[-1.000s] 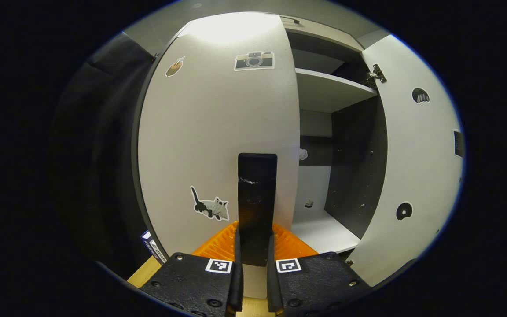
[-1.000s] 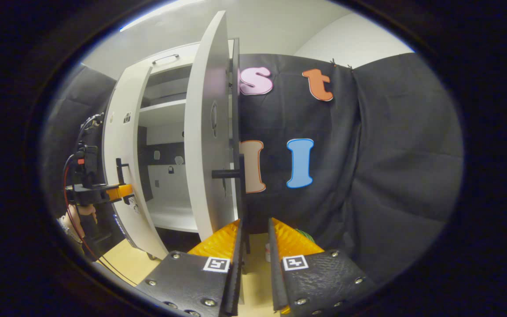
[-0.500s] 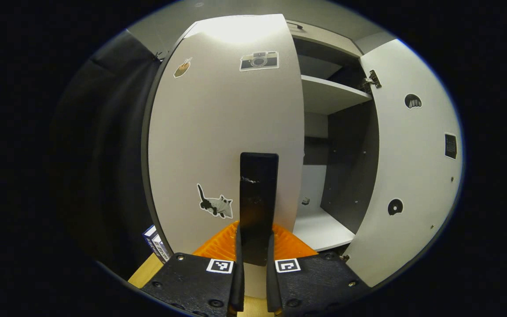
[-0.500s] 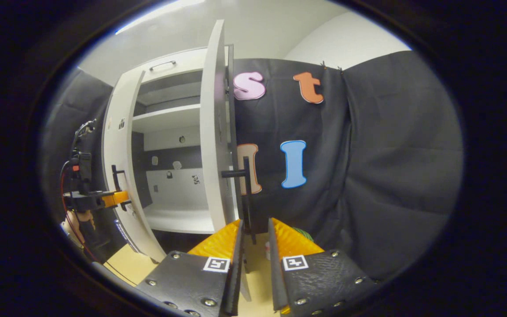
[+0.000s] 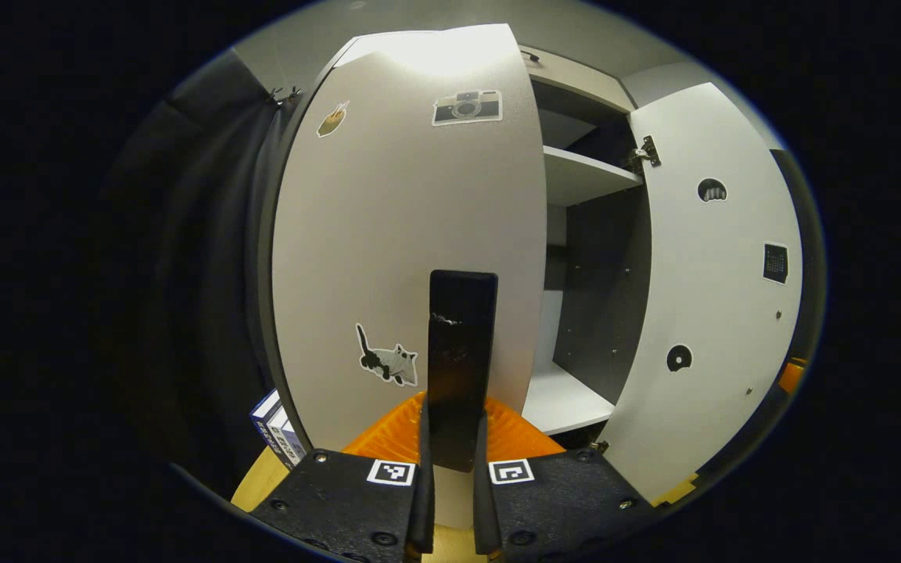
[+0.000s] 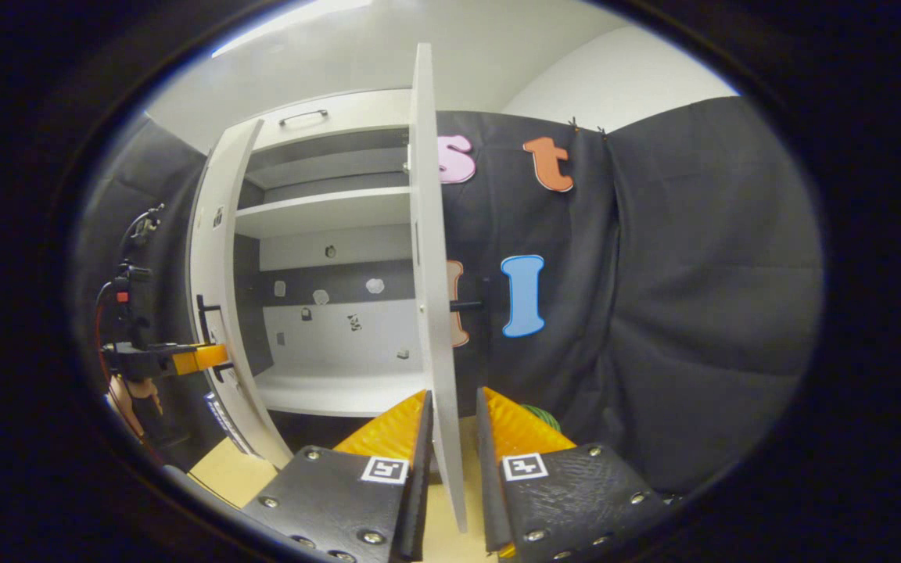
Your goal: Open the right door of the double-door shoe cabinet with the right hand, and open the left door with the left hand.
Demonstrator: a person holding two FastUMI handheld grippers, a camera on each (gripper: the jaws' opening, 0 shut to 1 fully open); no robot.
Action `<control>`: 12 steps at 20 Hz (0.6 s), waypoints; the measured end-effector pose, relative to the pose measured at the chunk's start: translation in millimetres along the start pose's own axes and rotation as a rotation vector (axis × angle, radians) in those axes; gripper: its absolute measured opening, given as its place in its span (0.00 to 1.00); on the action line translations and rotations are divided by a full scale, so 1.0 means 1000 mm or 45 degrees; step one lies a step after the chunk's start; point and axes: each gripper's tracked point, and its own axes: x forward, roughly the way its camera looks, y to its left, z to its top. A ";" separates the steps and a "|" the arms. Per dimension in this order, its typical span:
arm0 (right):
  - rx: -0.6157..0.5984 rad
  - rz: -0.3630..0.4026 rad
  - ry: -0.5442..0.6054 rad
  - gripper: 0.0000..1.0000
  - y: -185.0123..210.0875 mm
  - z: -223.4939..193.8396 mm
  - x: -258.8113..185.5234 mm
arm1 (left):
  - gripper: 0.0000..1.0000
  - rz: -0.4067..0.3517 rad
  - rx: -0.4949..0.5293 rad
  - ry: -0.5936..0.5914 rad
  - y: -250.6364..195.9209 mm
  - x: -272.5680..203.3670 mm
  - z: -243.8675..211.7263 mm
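The left door, white with stickers, stands swung partly outward. My left gripper is shut on its black upright handle. That gripper and the hand holding it also show far left in the right gripper view. The right door stands wide open and edge-on to my right gripper. Its fingers sit a narrow gap apart, and the door's free edge runs through that gap without being clamped. The right door's handle sticks out to the right, beyond the fingers. The right door's inner face shows in the left gripper view.
Inside the cabinet are a white shelf and a white bottom board. A drawer front with a handle tops the cabinet. A blue-and-white box lies on the wooden floor by the left door. Black cloth hangs on the right.
Both doors have swung further open. The right door has turned edge-on, and its handle has left the gap between the right fingers for their right side. The left gripper has stayed clamped on its handle.
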 end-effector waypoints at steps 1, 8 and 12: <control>0.001 -0.001 0.002 0.25 0.003 -0.001 -0.002 | 0.20 -0.008 -0.003 0.003 0.001 -0.002 0.000; 0.034 0.023 0.006 0.29 0.034 -0.006 -0.015 | 0.20 -0.054 -0.020 0.007 0.010 -0.022 -0.001; 0.010 0.089 0.019 0.29 0.061 -0.010 -0.013 | 0.20 -0.058 -0.035 0.002 0.019 -0.035 -0.001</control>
